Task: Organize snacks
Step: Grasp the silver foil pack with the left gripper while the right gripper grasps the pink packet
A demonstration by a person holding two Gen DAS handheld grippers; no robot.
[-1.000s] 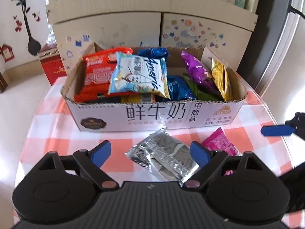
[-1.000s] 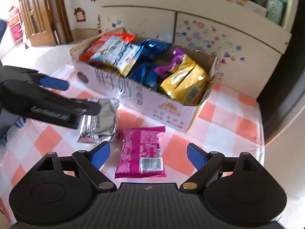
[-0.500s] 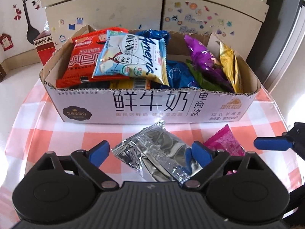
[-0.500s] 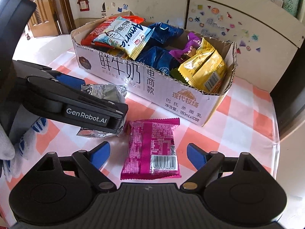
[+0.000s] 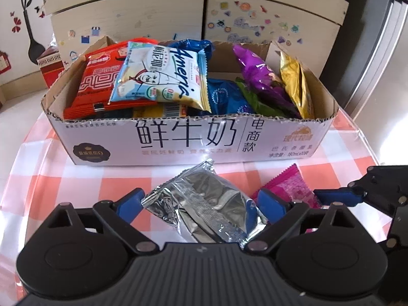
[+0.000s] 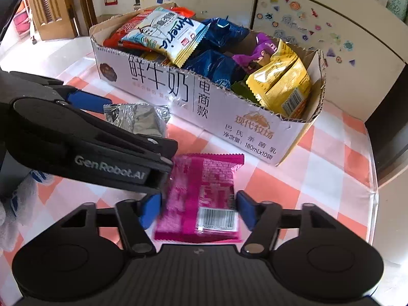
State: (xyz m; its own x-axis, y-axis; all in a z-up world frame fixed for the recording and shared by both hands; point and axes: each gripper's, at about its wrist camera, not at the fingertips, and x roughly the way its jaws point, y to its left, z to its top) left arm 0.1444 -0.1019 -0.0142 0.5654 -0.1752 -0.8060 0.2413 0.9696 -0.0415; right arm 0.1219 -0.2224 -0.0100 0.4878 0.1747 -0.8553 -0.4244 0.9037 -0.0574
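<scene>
The cardboard box (image 5: 188,137) of snacks sits toward the far edge of the checked table (image 5: 81,178), unmoved since a second ago. Nearer the front edge, the left gripper (image 5: 201,201) has sunk around the silver packet (image 5: 204,204), its jaws just widened and spread apart. Beside it the right gripper (image 6: 196,211), jaws just narrowed, has closed on the pink packet (image 6: 204,193).
</scene>
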